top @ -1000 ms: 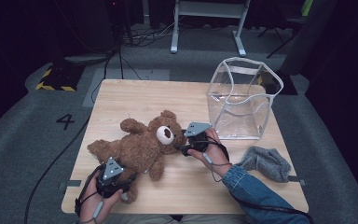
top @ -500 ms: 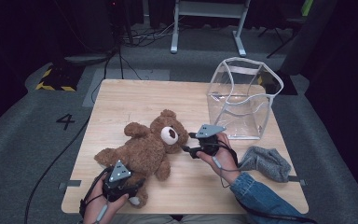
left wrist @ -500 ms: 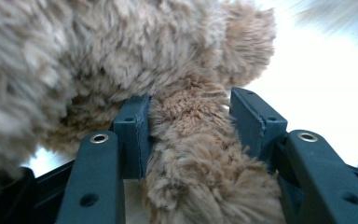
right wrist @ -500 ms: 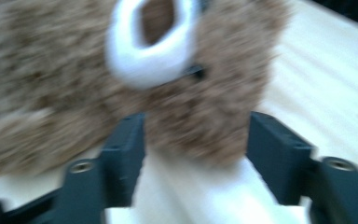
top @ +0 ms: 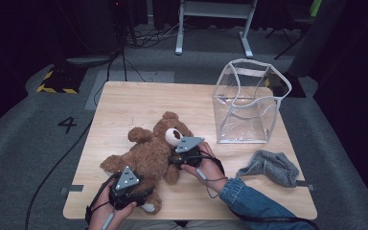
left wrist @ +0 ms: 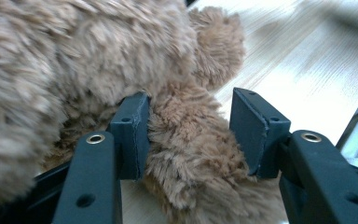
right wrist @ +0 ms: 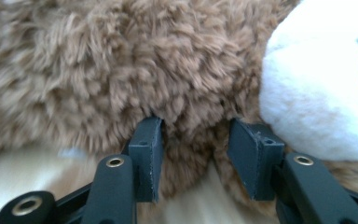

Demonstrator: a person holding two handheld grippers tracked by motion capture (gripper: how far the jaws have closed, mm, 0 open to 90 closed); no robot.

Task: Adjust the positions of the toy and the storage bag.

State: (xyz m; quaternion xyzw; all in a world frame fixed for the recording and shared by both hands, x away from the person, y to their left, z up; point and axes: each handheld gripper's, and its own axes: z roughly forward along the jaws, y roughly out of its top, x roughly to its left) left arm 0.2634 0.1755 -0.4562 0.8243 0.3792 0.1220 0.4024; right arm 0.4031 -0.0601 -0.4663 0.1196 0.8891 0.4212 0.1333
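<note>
Dark room, grey carpet floor (top: 38,158), wooden table (top: 139,103), metal stand (top: 211,24)

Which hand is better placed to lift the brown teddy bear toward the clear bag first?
Right. The right claw is at the brown plush teddy bear's neck, nearer the clear plastic bag, its jaws just closing on fur. The left claw holds a leg, farther away.

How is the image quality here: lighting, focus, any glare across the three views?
High view: table evenly lit, surroundings dark, clear bag shows faint reflections. Left gripper view: teddy bear fur sharp between the jaws, softer up close at left, tabletop washed out at upper right. Right gripper view: fur in focus, white muzzle overexposed and soft.
</note>
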